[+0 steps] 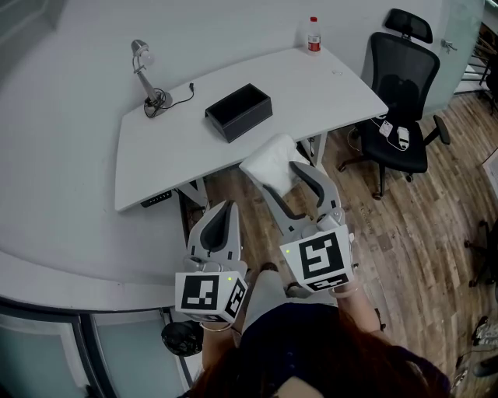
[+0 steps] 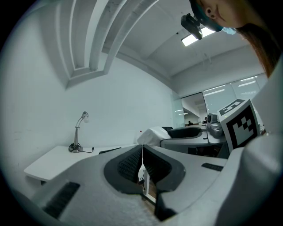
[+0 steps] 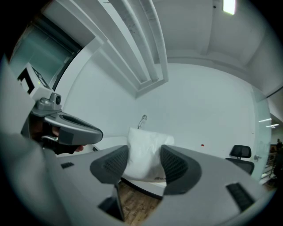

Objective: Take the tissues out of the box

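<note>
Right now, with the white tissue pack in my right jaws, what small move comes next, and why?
Probably carry the soft white tissue pack forward and set it on the white table beside the open black box. The right gripper clamps it in the air off the table's edge, already out of the box.

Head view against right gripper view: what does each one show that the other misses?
Head view only: the open top of the black box on the desk, the marker cube on the right gripper, and small items on the office chair.
Right gripper view only: the ceiling light and, close up, the ribbed pads pressing the sides of the white tissue pack.
Both: the tissue pack in the right gripper, the desk lamp, the chair and the left gripper.
</note>
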`<action>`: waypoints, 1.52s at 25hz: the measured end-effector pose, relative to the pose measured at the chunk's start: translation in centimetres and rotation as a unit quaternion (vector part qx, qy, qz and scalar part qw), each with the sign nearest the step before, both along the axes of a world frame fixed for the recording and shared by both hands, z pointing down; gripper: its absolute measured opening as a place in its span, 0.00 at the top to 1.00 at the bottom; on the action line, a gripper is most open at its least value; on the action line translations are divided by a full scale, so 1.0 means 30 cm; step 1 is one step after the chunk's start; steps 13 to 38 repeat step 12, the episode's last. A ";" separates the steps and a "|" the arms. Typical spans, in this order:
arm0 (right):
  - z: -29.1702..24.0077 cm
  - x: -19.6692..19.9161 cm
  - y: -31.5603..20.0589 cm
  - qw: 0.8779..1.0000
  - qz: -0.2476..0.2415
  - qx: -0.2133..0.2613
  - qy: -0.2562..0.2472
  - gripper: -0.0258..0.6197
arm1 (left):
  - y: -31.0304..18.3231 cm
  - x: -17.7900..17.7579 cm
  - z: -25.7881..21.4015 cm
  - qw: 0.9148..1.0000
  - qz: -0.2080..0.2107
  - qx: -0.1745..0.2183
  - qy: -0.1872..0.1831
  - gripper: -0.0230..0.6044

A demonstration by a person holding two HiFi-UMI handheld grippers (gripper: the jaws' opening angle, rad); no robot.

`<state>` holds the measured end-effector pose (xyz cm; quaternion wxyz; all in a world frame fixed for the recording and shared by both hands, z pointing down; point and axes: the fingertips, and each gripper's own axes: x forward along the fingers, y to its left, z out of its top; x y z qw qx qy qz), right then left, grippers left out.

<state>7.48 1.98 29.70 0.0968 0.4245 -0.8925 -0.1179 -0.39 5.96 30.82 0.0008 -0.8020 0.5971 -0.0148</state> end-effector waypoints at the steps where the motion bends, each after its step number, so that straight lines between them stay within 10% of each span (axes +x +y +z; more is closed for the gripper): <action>1: 0.004 0.000 0.002 1.000 0.000 0.000 0.000 0.58 | 0.002 -0.003 0.004 1.000 -0.001 -0.001 0.001 0.92; 38: 0.038 0.014 0.014 1.000 0.000 -0.004 0.006 0.59 | 0.021 -0.004 0.044 1.000 -0.003 -0.015 0.001 0.92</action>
